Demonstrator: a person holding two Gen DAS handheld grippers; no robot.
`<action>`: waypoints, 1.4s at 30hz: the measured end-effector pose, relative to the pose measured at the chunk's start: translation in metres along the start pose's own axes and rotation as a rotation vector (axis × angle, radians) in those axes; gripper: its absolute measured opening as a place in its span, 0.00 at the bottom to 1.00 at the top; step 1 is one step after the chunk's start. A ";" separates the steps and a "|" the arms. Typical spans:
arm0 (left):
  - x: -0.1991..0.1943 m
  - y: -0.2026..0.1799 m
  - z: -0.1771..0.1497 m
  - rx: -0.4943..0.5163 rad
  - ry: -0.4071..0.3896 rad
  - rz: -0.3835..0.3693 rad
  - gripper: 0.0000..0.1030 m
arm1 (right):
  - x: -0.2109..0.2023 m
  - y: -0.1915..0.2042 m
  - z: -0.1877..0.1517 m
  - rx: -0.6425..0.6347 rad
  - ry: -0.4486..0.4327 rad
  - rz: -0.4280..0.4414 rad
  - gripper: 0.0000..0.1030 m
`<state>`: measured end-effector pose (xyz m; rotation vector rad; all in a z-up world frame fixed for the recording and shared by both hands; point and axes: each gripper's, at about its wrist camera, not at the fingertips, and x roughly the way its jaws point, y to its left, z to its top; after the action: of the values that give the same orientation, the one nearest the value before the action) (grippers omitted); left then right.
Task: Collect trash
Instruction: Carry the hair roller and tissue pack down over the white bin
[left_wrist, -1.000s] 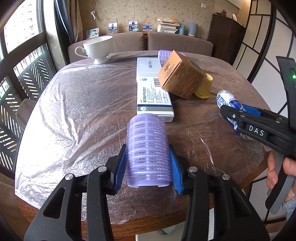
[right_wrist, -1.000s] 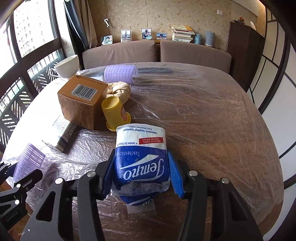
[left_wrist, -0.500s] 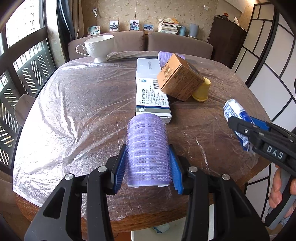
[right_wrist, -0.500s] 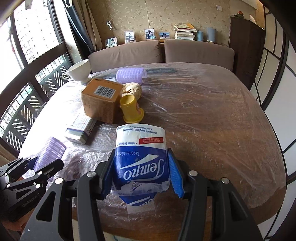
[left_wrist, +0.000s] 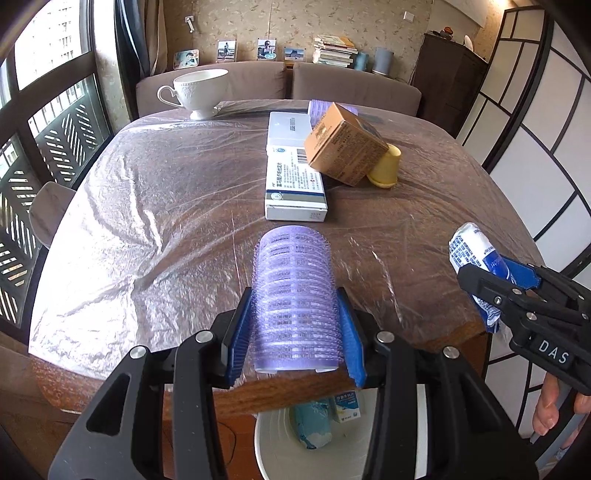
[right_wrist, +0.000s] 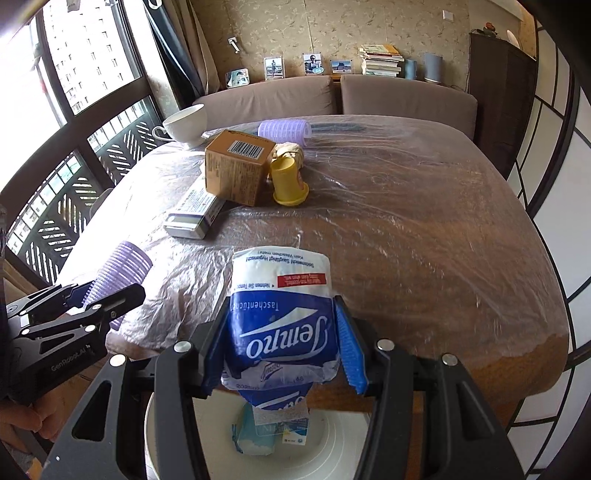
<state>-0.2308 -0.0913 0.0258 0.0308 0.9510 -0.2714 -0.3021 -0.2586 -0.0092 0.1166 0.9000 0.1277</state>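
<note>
My left gripper (left_wrist: 295, 332) is shut on a purple hair roller (left_wrist: 294, 295), held over the table's near edge. My right gripper (right_wrist: 282, 345) is shut on a blue and white tissue pack (right_wrist: 282, 317); that pack (left_wrist: 476, 258) also shows at the right in the left wrist view. Below the table edge stands a white bin (right_wrist: 332, 443), also seen as the bin (left_wrist: 280, 450), with a teal packet (left_wrist: 312, 424) and a small carton (left_wrist: 345, 406) inside. The roller (right_wrist: 122, 269) appears at the left in the right wrist view.
On the plastic-covered table (left_wrist: 147, 206) lie a long white box (left_wrist: 291, 173), a brown carton (left_wrist: 343, 147), a yellow cup (left_wrist: 386, 168), a second purple roller (right_wrist: 284, 131) and a white teacup (left_wrist: 199, 90). A sofa (right_wrist: 332, 96) stands behind. A hand (left_wrist: 554, 402) holds the right gripper.
Both grippers have drawn back towards the near table edge with their loads; the white bin below has come into view in both wrist views.
</note>
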 end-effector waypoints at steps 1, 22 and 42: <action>-0.002 -0.001 -0.002 0.002 0.001 -0.003 0.43 | -0.003 0.000 -0.004 -0.002 0.001 0.001 0.50; -0.035 -0.032 -0.065 0.012 0.034 -0.023 0.43 | -0.045 -0.005 -0.072 -0.027 0.066 0.048 0.50; -0.017 -0.052 -0.125 0.041 0.156 -0.024 0.43 | -0.030 -0.011 -0.122 -0.093 0.187 0.070 0.50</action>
<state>-0.3526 -0.1200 -0.0285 0.0785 1.1011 -0.3142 -0.4160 -0.2687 -0.0631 0.0504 1.0756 0.2488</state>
